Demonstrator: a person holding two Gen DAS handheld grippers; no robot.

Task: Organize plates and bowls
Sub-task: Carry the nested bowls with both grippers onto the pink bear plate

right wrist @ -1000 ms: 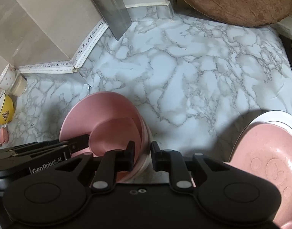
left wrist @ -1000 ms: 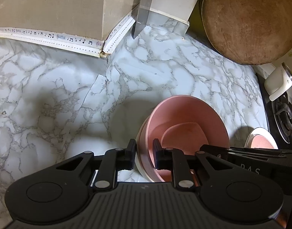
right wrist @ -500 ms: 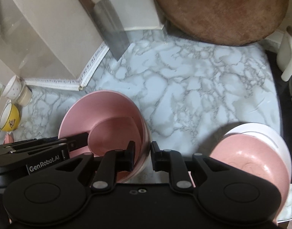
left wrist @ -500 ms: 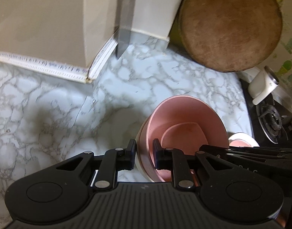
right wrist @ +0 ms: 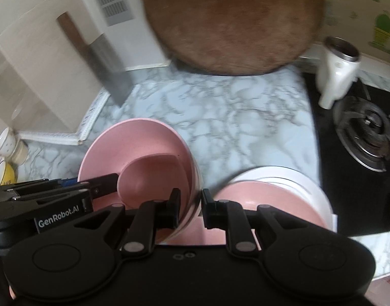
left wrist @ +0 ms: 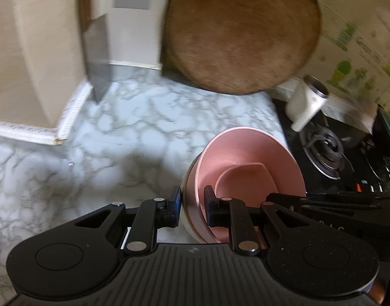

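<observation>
The left gripper (left wrist: 192, 207) has its fingers clamped on the near rim of the bowls (left wrist: 248, 176), a pink bowl nested in a pale one, with one finger outside the wall and one inside. In its view the bowls sit at about 5 o'clock, tilted, raised over the marble desk (left wrist: 133, 132). The right gripper (right wrist: 190, 209) has its fingers clamped on the opposite rim of the same bowls (right wrist: 144, 155), again one finger inside and one outside; there they lie at 8 o'clock, and the left gripper's arm reaches in from 9 o'clock.

At 5 o'clock in the right view, just beside the bowls, a pink plate (right wrist: 248, 193) rests on white plates (right wrist: 296, 181). A round wooden board (left wrist: 243, 33) leans against the wall at 12 o'clock. A cleaver (left wrist: 96, 58) hangs at 11 o'clock. A white cup (right wrist: 335, 76) lies tipped at 2 o'clock beside the stove burner (right wrist: 368, 132). Small cups (right wrist: 9, 148), one yellow inside, stand at 9 o'clock in the right view.
</observation>
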